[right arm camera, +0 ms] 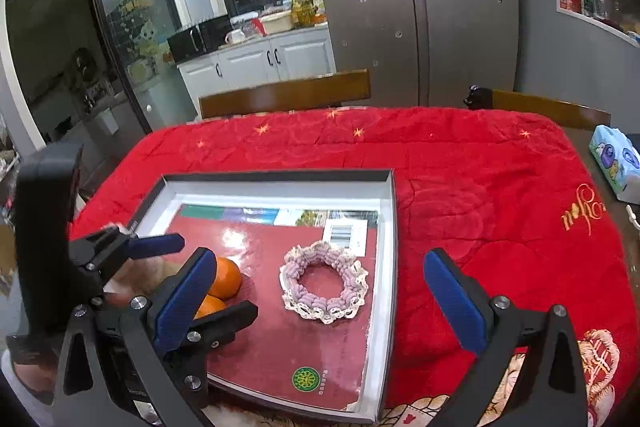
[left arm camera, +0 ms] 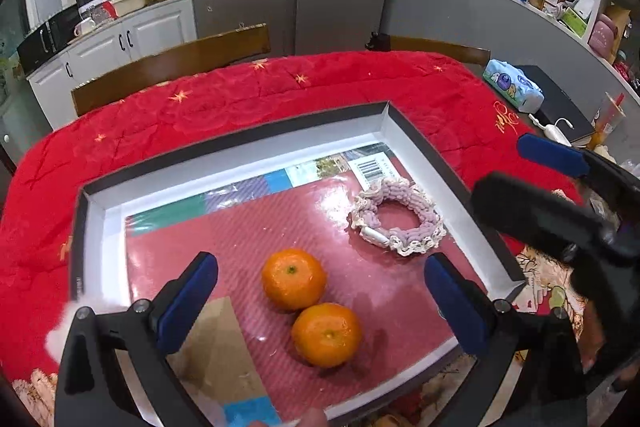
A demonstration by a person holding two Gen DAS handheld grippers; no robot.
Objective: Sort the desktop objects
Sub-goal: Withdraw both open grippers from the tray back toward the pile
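Observation:
A shallow box [left arm camera: 236,147] [right arm camera: 386,247] with white walls lies on the red cloth. A red book [left arm camera: 248,231] [right arm camera: 288,355] lines its floor. On the book sit two oranges [left arm camera: 294,278] [left arm camera: 327,334], half hidden in the right wrist view [right arm camera: 228,277], and a purple and cream knitted ring [left arm camera: 396,217] [right arm camera: 324,281]. My left gripper [left arm camera: 320,307] is open and empty, low over the oranges. My right gripper [right arm camera: 316,303] is open and empty, above the box's right side near the ring.
The red quilted cloth [left arm camera: 240,99] [right arm camera: 500,187] covers the table. A blue tissue pack [left arm camera: 514,85] [right arm camera: 616,159] and a white cable [left arm camera: 554,129] lie at the far right. Wooden chair backs [left arm camera: 172,63] [right arm camera: 288,93] stand behind the table.

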